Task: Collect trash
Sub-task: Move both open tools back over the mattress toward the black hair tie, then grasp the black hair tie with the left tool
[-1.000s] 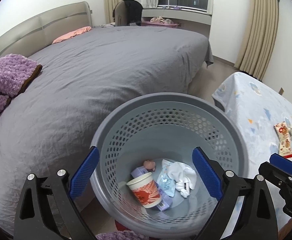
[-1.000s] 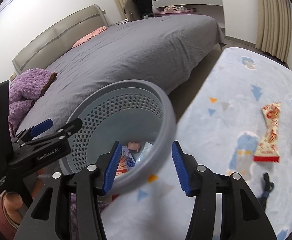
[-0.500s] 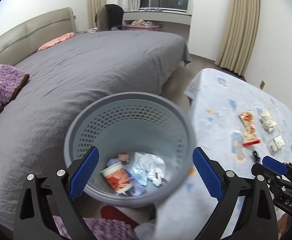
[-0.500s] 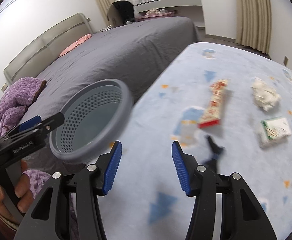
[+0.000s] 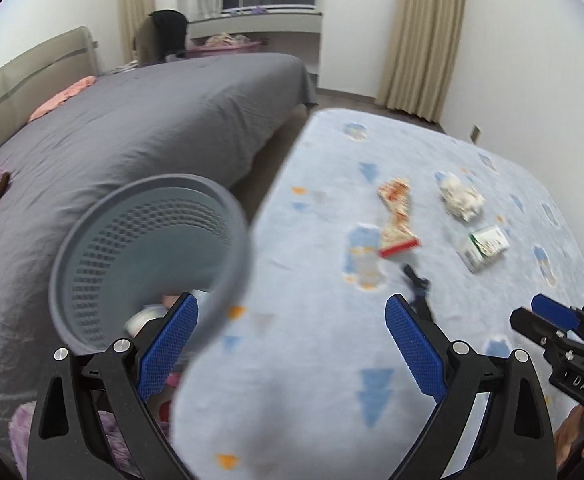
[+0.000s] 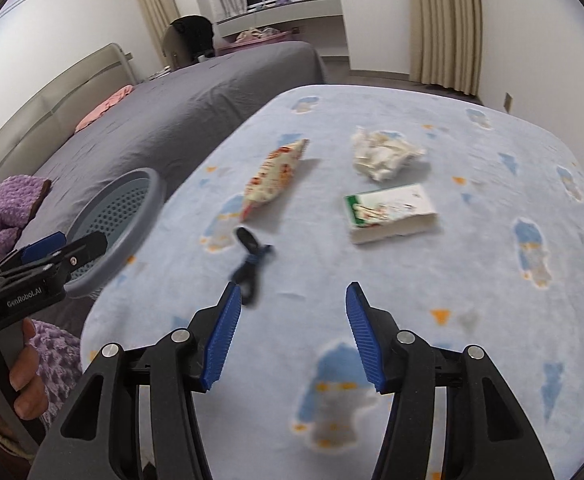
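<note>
A grey perforated trash basket (image 5: 147, 256) stands beside the table and holds some trash; it also shows in the right wrist view (image 6: 123, 216). On the light blue tablecloth (image 6: 412, 280) lie a snack wrapper (image 6: 275, 176), a crumpled tissue (image 6: 384, 152), a small white and green carton (image 6: 388, 214) and a black tied object (image 6: 251, 260). The same items show in the left wrist view: the wrapper (image 5: 396, 216), the tissue (image 5: 460, 200), the carton (image 5: 486, 246) and the black object (image 5: 416, 280). My left gripper (image 5: 292, 344) is open and empty over the table's edge. My right gripper (image 6: 292, 332) is open and empty, just short of the black object.
A grey bed (image 5: 151, 120) lies to the left behind the basket, with a purple blanket (image 6: 3, 208) near it. Curtains (image 5: 424, 32) and a wall stand beyond the table. The floor between bed and table is narrow.
Both grippers swung right, away from the basket and over the table. The trash items are now nearer and more central. Both stay open.
</note>
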`<control>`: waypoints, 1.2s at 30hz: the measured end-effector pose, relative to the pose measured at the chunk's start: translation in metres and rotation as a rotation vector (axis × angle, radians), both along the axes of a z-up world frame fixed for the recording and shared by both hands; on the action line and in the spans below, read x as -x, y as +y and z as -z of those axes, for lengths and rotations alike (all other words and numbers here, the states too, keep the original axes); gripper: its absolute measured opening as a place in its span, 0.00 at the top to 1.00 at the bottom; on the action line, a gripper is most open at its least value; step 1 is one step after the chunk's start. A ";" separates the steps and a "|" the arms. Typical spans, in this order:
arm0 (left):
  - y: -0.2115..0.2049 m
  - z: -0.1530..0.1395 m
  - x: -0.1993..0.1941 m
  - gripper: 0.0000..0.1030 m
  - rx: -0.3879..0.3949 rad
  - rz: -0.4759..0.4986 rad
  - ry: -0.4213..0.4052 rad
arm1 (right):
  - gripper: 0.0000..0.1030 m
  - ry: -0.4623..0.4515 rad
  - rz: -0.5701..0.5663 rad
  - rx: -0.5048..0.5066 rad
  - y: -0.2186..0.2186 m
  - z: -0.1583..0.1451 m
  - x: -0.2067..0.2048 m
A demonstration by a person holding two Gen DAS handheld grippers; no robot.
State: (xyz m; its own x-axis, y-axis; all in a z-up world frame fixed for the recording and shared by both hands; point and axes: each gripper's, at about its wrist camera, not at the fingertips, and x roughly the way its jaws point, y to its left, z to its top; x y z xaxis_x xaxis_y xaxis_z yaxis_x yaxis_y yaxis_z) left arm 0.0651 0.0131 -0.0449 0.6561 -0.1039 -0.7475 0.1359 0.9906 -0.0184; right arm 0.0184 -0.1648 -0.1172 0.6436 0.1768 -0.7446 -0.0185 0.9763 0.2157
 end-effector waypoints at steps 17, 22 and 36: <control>-0.094 0.062 -0.032 0.10 -0.041 0.073 0.117 | 0.49 -0.006 0.072 -0.078 -0.063 0.017 0.015; -0.106 0.078 -0.044 0.19 -0.065 0.069 0.143 | 0.49 -0.002 0.082 -0.097 -0.071 0.019 0.016; -0.096 0.070 -0.038 0.86 -0.001 0.136 0.134 | 0.49 0.043 0.098 -0.089 -0.067 0.033 0.006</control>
